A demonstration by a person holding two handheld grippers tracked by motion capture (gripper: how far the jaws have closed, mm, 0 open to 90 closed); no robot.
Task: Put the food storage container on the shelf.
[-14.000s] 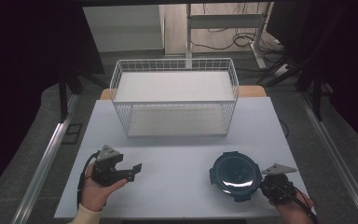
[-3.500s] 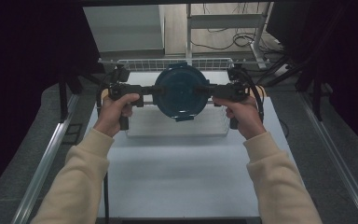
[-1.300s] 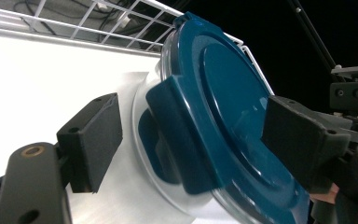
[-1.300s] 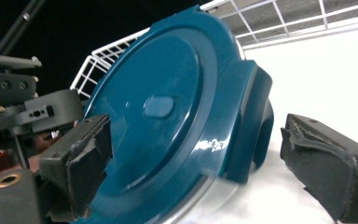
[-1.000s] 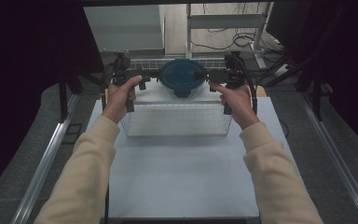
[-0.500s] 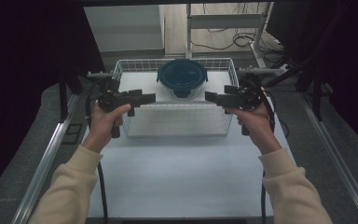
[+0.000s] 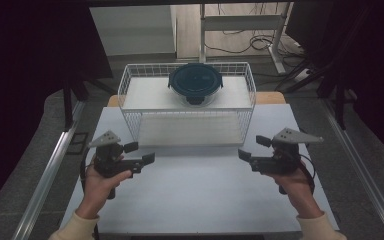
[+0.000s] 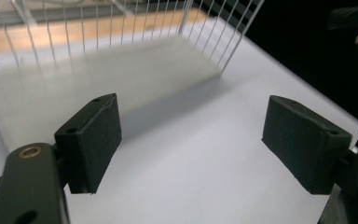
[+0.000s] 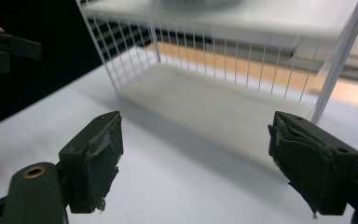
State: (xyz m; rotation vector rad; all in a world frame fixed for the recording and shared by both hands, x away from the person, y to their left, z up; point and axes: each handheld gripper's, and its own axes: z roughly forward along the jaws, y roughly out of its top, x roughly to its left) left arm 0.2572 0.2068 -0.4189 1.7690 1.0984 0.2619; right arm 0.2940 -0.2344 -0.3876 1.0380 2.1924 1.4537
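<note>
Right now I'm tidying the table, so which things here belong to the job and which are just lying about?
Part of the job:
- round lidded container, sitting in the basket
- white wire basket
- left claw and right claw, both open and empty

Just lying about:
- cables on the floor behind the table

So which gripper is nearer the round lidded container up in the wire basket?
Neither by much. The left gripper is low on the table, left of the basket; the right gripper mirrors it on the right. Both are open and well short of the container.
</note>
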